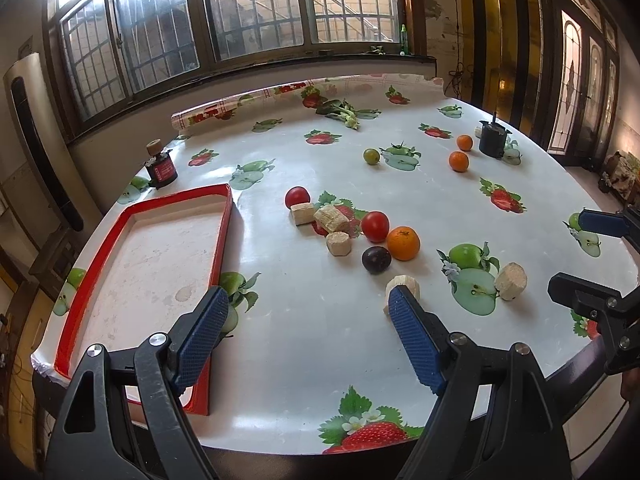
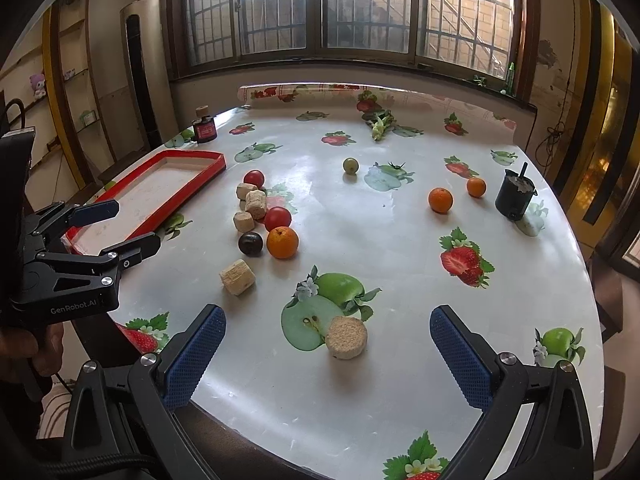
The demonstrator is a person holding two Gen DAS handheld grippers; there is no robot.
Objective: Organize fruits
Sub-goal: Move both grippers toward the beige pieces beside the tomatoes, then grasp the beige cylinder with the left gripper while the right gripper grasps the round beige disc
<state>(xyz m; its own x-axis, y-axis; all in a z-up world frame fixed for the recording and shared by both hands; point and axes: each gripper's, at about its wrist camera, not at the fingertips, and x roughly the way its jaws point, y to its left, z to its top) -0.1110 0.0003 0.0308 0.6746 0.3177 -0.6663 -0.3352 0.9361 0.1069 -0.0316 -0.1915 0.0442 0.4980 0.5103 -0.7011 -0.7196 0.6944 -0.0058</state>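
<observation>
Near the table's middle lie two red tomatoes (image 1: 375,226) (image 2: 277,218), a big orange (image 1: 403,243) (image 2: 282,242) and a dark plum (image 1: 376,260) (image 2: 250,244). Farther back are a green fruit (image 1: 371,156) (image 2: 350,165) and two small oranges (image 1: 459,161) (image 2: 440,200). The red-rimmed tray (image 1: 224,232) (image 2: 184,196) on the left holds nothing. My left gripper (image 1: 307,294) (image 2: 136,224) hovers open beside the tray's near end, holding nothing. My right gripper (image 2: 327,314) (image 1: 567,250) is open over the near right of the table, a cork block just ahead.
Several cork-like blocks (image 1: 338,243) (image 2: 346,337) lie among and in front of the fruit. A black pot (image 1: 495,140) (image 2: 514,196) stands far right, a small dark bottle (image 1: 161,168) (image 2: 204,128) far left, leafy greens (image 1: 340,110) (image 2: 380,124) at the back. A hand grips the left tool.
</observation>
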